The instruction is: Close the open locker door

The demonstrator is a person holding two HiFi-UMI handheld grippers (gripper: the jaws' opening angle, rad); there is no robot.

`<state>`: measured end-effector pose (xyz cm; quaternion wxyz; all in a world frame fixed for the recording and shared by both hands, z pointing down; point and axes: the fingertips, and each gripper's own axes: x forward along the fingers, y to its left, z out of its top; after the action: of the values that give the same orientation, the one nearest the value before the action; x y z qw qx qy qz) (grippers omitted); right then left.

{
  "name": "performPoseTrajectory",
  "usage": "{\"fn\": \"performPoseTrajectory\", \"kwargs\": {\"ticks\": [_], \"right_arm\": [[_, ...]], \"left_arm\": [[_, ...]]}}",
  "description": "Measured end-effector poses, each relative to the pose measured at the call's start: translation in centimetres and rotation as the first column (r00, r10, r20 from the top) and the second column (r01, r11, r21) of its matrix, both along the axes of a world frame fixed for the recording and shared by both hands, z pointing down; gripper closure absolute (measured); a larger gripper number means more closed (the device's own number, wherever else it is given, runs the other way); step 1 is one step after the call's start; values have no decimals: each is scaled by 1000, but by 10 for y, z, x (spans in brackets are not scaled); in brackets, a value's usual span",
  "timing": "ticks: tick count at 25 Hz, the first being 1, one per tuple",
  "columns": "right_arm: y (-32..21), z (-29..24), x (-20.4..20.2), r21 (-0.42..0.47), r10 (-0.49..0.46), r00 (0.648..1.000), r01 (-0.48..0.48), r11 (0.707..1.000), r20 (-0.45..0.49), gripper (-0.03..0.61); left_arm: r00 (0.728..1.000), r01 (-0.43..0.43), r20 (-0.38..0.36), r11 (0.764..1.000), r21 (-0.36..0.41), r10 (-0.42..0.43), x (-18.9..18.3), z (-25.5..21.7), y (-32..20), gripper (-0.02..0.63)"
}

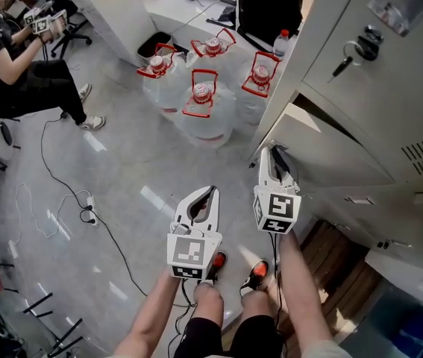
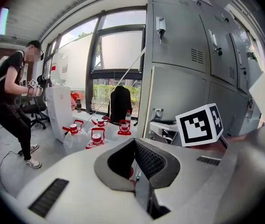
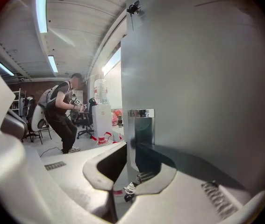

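The grey locker door [image 1: 330, 148] stands open, swung out from the bank of lockers [image 1: 375, 88] on the right. My right gripper [image 1: 273, 149] is at the door's free edge. In the right gripper view the door [image 3: 193, 78] fills the right side. Its shiny latch plate [image 3: 141, 125] sits between the jaws, and my right gripper [image 3: 133, 146] is shut on that edge. My left gripper [image 1: 212, 190] hangs lower and to the left, over the floor, away from the door. In its own view my left gripper [image 2: 133, 141] is shut with nothing in it.
Several water jugs with red handles [image 1: 200, 99] stand on the floor ahead, near the lockers' corner. A person [image 1: 17, 58] sits at the far left. A cable and power strip [image 1: 88, 215] lie on the floor. A key [image 1: 343, 64] hangs in an upper locker.
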<state>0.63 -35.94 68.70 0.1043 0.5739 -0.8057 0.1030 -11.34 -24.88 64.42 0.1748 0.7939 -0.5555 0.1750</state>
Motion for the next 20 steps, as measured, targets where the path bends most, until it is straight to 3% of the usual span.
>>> {"fn": "performPoseTrajectory", "kwargs": {"ticks": [20], "right_arm": [[-23,1,7,15,39,999,-39,999,1,515]], "left_arm": [[999,32,26,999,-12,-32,-8,5,6,592]]}}
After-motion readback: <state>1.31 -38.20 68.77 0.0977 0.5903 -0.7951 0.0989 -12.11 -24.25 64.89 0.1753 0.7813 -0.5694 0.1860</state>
